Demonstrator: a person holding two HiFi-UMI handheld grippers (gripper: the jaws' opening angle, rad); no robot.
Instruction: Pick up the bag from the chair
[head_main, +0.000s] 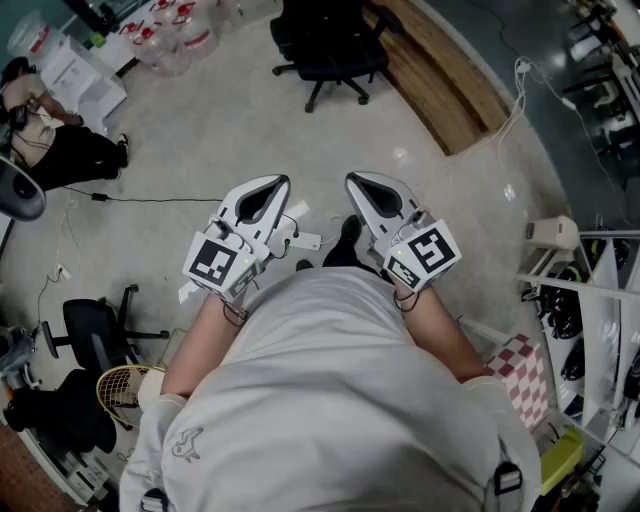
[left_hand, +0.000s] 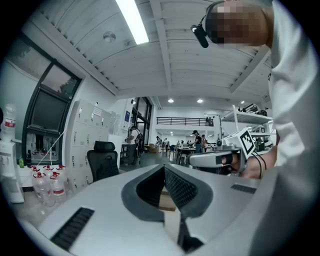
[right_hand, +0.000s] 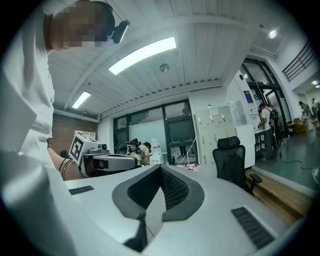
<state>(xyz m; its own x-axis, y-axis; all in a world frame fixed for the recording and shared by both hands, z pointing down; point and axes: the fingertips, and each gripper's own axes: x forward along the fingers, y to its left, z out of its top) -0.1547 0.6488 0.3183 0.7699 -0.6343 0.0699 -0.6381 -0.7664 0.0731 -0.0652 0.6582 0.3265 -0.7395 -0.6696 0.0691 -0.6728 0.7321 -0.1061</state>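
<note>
Posture: both units level and side by side, in front of the torso of a person in a pale shirt (head_main: 330, 400), well short of the black office chair (head_main: 330, 45) and pointed toward it.

State of left gripper (head_main: 278, 182): jaws pressed together at the tips, nothing pinched; behind the tips only a teardrop-shaped opening between the ribbed pads (left_hand: 182, 187). In the left gripper view, chair to the left of the jaw line.

State of right gripper (head_main: 352, 178): jaws fully closed, tips in contact, nothing between them. In the right gripper view, chair to the right of the jaw line. Near the left gripper, not touching it.

Location of bag: not distinguishable on the chair in any view; seat and backrest one dark mass from above.

Surroundings, by reference to the chair in the head view: wooden platform (head_main: 450, 90) just beside it on the right; clear water bottles (head_main: 165, 40) to its left; seated person in dark clothing (head_main: 70, 150) farther left, well apart.
</note>
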